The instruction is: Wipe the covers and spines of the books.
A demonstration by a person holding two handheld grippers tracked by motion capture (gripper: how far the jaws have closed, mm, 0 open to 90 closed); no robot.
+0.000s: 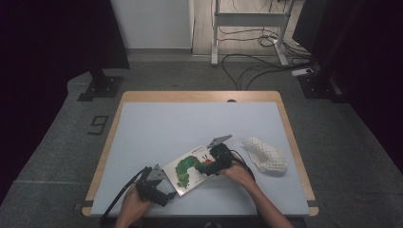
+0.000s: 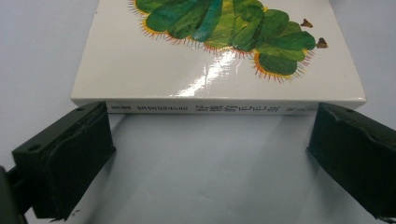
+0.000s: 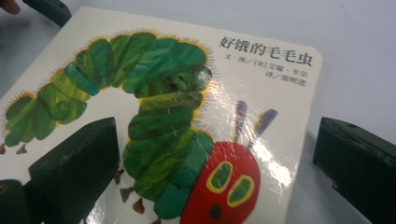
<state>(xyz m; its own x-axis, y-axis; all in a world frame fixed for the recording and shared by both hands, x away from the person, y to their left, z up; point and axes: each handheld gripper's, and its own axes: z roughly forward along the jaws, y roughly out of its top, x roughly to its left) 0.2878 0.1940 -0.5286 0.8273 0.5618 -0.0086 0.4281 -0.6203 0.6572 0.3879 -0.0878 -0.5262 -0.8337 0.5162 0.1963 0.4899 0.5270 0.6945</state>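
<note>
Both tongs gaped wide around a caterpillar book (image 1: pixel 188 170) on the bench (image 1: pixel 157 128).
Left tongs (image 1: pixel 167 195) faced its spine; right tongs (image 1: pixel 204 167) hovered over its cover, gripping nothing; it lay diagonally.

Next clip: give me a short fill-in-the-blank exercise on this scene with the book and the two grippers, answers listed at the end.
1. The cover of the book shows a green ____ with a red head.
2. The left gripper faces the book's spine with its jaws ____.
3. The right gripper has one jaw over the cover and the other past the book's ____.
4. To the right of the book on the table lies a bumpy ____ cloth.

Missing words: caterpillar; open; edge; white
</note>
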